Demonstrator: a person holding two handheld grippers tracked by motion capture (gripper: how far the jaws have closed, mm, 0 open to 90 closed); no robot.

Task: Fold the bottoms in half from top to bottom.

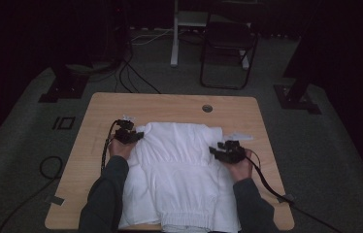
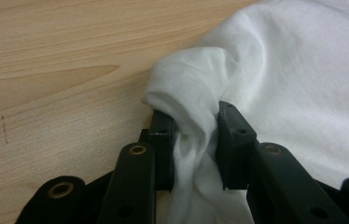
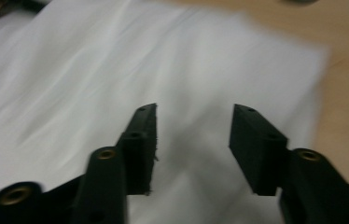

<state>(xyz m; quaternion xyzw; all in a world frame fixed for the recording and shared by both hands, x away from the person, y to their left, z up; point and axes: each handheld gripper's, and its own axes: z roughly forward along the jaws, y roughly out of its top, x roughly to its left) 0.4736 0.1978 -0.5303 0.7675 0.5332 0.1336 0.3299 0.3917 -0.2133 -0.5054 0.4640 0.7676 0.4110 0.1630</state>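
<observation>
A white garment [image 1: 179,170] lies spread on the counter [image 1: 97,111]. The left tool [image 2: 195,140] is clamped on its bunched edge; the right tool [image 3: 193,140] hangs above it, jaws apart.

Dim room; blurred right gripper view

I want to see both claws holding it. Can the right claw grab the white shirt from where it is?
Probably yes. The right gripper is open right over the white shirt, with nothing between its jaws and the cloth. The left gripper already pinches a bunched fold.
</observation>
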